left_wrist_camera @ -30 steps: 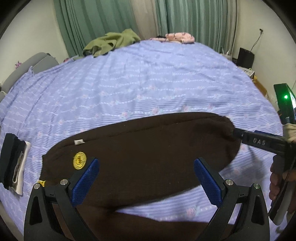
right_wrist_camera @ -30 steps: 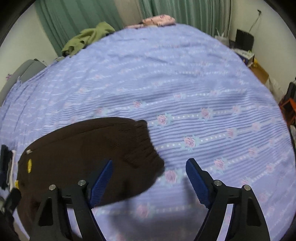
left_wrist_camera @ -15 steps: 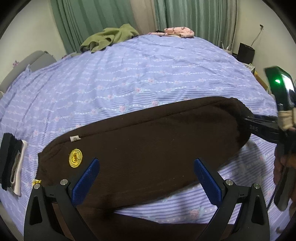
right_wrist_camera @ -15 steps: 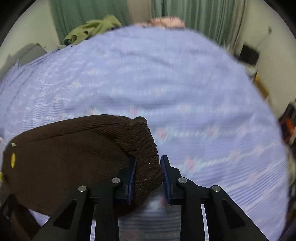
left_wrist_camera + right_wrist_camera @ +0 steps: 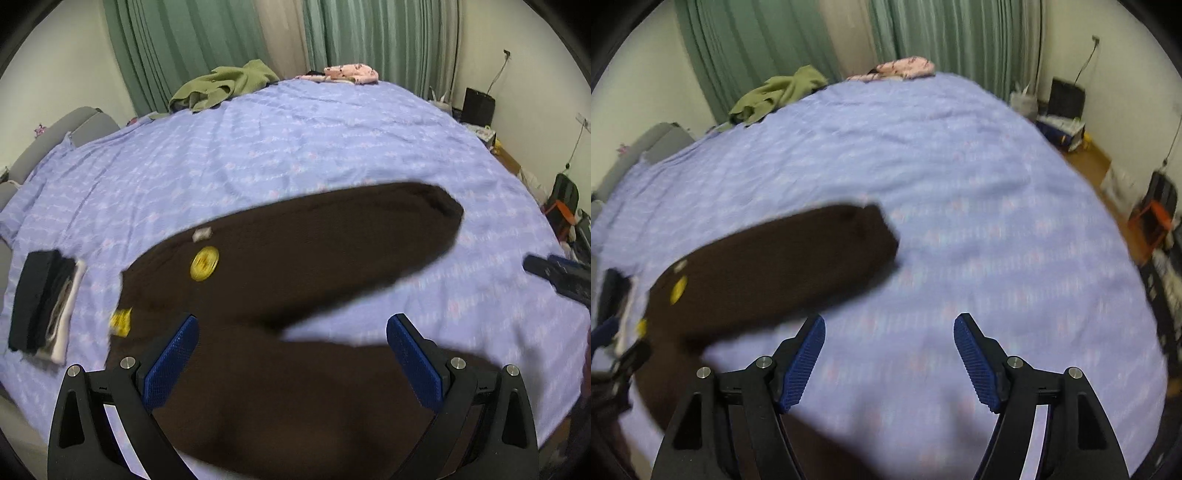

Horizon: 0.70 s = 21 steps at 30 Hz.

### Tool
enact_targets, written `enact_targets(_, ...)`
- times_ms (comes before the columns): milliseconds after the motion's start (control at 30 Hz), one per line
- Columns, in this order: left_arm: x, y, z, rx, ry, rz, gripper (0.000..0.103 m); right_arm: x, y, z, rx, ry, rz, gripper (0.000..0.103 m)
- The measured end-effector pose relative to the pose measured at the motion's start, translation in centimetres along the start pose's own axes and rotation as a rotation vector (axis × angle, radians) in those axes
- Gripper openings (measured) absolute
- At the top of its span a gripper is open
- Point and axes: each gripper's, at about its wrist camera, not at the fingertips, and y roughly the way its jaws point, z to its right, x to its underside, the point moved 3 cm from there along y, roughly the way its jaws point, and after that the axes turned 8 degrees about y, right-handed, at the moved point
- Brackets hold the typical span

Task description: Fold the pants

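Note:
Dark brown pants (image 5: 295, 258) lie on the lilac bed sheet (image 5: 295, 147), one leg stretched up to the right, the other leg across the near edge. A yellow round badge (image 5: 204, 263) and a yellow tag (image 5: 121, 322) mark the waist end. My left gripper (image 5: 291, 354) is open above the near leg, holding nothing. My right gripper (image 5: 888, 354) is open and empty over bare sheet, to the right of the pants (image 5: 775, 266). It also shows in the left wrist view (image 5: 554, 277) at the right edge.
A folded stack of dark and white clothes (image 5: 44, 302) lies at the left. A green garment (image 5: 221, 86) and a pink one (image 5: 351, 74) lie at the far edge by the curtains. Bags and boxes (image 5: 1067, 110) stand on the floor at right.
My right gripper was shut on the leg's cuff half a second ago; it has let go, opened and drawn back to the right. The leg now lies flat on the sheet.

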Motion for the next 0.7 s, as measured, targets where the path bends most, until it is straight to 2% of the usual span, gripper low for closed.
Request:
enact_targets(133,4.7,-2.4,0.6,-0.004,-0.005,-0.077,0.103,6.3,-1.9,0.9,-0.022,0.017,-0.120,0.072)
enact_targets(300,9.5,-3.3,1.6,0.009,-0.032,-0.183,0.103,12.7,-0.9,1.1,-0.076,0.098,-0.252,0.072)
enact_targets(500,10.9,-4.5,2.2,-0.017,-0.031,-0.189,0.103,17.2,2.9,1.0,-0.101,0.170,-0.351,0.072)
enact_targets(567,10.9,-5.1,2.1,-0.032,-0.033,-0.181,0.103,18.0,4.1,1.2,-0.098,0.206,-0.391,0.063)
enact_targets(600,10.9,-5.5,2.0,-0.038,-0.035,-0.177,0.103,18.2,4.4,1.1,-0.100,0.212,-0.400,0.048)
enact_targets(633,10.9,-5.8,1.8,-0.044,-0.038,-0.174,0.103,18.1,4.4,0.9,-0.105,0.208,-0.411,0.040)
enact_targets(700,11.1,-6.4,1.3,-0.060,-0.048,-0.169,0.103,17.2,3.3,0.4,-0.086,0.151,-0.406,0.031)
